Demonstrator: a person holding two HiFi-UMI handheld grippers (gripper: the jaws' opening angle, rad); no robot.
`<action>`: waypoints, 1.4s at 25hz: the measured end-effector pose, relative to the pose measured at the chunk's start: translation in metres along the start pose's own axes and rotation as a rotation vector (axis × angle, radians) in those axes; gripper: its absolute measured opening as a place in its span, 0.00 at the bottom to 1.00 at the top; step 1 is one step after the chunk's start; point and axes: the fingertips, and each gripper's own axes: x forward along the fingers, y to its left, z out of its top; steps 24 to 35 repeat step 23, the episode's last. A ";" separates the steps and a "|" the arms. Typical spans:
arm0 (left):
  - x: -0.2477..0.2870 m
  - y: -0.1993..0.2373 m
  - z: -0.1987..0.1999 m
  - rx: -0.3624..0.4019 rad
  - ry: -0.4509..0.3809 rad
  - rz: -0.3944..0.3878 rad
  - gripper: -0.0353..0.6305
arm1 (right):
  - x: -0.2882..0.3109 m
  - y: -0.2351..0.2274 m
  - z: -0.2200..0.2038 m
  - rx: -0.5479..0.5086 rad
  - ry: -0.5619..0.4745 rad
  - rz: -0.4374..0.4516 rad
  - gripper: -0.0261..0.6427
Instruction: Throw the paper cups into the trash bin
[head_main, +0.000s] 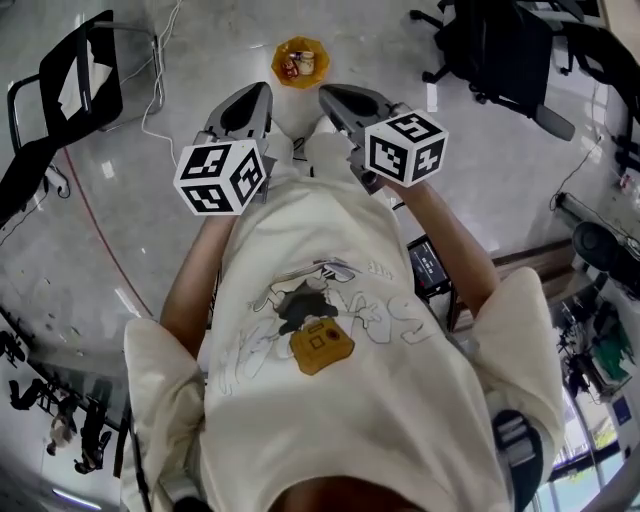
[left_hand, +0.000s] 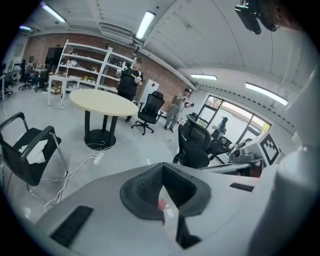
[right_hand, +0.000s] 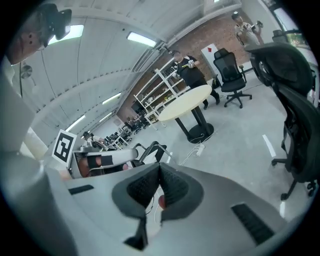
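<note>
Only the head view shows the trash bin (head_main: 300, 42): a small round orange one on the glossy grey floor (head_main: 200, 60), straight ahead of the person's white shoes (head_main: 325, 150) and between the tips of the 2 tools. Small red-and-white items lie inside it, too small to tell whether they are paper cups.

The gripper views look out level across the room. The left tool (left_hand: 162, 166) is clenched, its ribbed black pads meeting at the tips with nothing between them. The right tool (right_hand: 159, 169) is likewise clenched and empty.

These views also show a round cream-topped bench (left_hand: 102, 102) on a black pedestal, white shelving (left_hand: 85, 65) against a brick wall, and several people standing far off, none of which appear from the head.

A black sled-base chair (head_main: 80, 70) stands at the left with a white cable (head_main: 160, 90) trailing on the floor beside it. A black mesh office chair (head_main: 500, 50) stands to the right. Both are well apart from the bin, and the floor around it is bare.

The person's cream T-shirt (head_main: 330, 330) fills the lower part of the head view.
</note>
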 end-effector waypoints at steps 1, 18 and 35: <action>-0.009 -0.006 0.010 0.014 -0.023 -0.003 0.06 | -0.007 0.006 0.005 -0.018 -0.012 -0.003 0.05; -0.071 -0.024 0.049 0.062 -0.140 -0.008 0.06 | -0.043 0.071 0.032 -0.177 -0.116 -0.025 0.05; -0.071 -0.027 0.043 0.059 -0.128 -0.022 0.06 | -0.043 0.072 0.026 -0.171 -0.107 -0.022 0.05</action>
